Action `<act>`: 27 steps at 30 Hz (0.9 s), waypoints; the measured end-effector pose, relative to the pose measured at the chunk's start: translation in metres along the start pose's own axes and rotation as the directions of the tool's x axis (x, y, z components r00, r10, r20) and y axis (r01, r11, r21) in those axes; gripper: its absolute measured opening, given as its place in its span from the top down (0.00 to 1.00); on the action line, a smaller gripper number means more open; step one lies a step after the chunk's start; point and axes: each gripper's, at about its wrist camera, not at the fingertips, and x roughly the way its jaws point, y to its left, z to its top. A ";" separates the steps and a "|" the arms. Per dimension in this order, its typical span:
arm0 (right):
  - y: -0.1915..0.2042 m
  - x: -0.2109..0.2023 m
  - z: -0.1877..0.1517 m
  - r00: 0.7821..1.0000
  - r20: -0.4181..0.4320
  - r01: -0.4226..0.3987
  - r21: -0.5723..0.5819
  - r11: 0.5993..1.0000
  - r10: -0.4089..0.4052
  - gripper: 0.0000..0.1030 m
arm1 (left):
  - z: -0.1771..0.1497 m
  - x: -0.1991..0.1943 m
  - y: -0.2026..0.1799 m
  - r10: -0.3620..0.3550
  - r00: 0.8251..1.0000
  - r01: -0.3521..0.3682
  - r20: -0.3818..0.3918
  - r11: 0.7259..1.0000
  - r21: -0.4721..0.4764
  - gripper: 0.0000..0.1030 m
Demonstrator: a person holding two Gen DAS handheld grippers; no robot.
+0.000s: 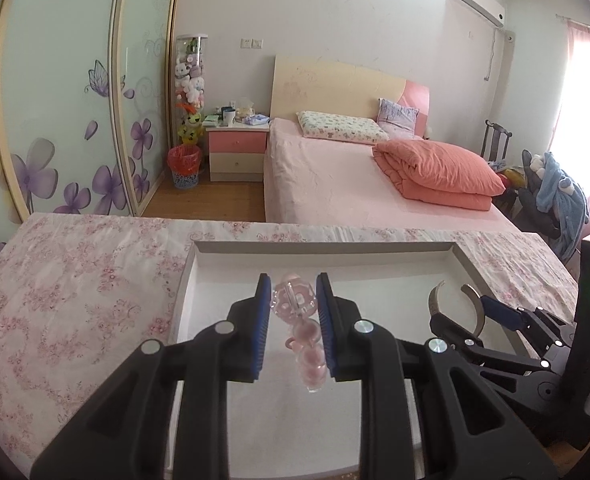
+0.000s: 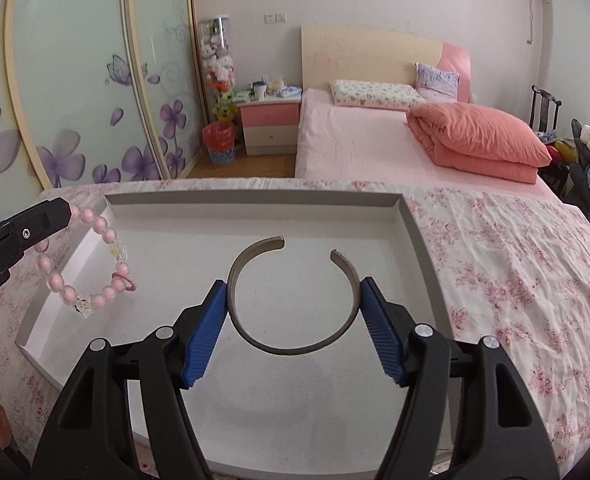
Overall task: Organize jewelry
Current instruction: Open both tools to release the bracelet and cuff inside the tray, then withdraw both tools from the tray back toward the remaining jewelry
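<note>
A shallow white tray (image 1: 435,276) (image 2: 411,236) lies on a table under a pink floral cloth. My left gripper (image 1: 293,312) is shut on a pink bead bracelet (image 1: 307,344), which hangs over the tray's left part; in the right wrist view the pink bead bracelet (image 2: 95,264) dangles from that gripper's black fingers (image 2: 51,216). My right gripper (image 2: 293,314) is shut on a silver open cuff bangle (image 2: 291,346), its blue pads pressing on both sides, above the middle of the tray. The left wrist view shows the cuff bangle (image 1: 435,304) to the right.
The floral tablecloth (image 1: 75,292) (image 2: 515,280) surrounds the tray. Beyond the table stand a pink bed (image 1: 335,176) with a folded orange quilt (image 1: 439,172), a nightstand (image 1: 237,150), a red-lined bin (image 1: 185,168) and flowered wardrobe doors (image 1: 55,120).
</note>
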 end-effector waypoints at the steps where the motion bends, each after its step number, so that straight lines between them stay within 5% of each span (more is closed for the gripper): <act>1: 0.000 0.001 0.000 1.000 -0.008 0.000 0.000 1.000 0.000 0.35 | 0.000 0.003 0.001 0.003 1.000 -0.003 -0.005 1.000 -0.002 0.77; 6: 0.001 -0.006 -0.002 1.000 0.015 -0.009 0.014 1.000 0.009 0.26 | 0.001 0.006 0.004 0.011 1.000 -0.011 -0.005 1.000 -0.008 0.76; 14: -0.007 -0.024 -0.003 0.998 0.055 -0.003 0.017 1.000 0.002 0.26 | -0.003 -0.004 0.015 0.025 1.000 -0.026 -0.013 0.999 -0.024 0.73; 27: -0.030 -0.075 -0.039 0.998 0.069 0.006 0.024 1.000 -0.007 0.26 | -0.057 -0.063 0.034 0.010 0.998 -0.010 -0.065 1.000 0.003 0.57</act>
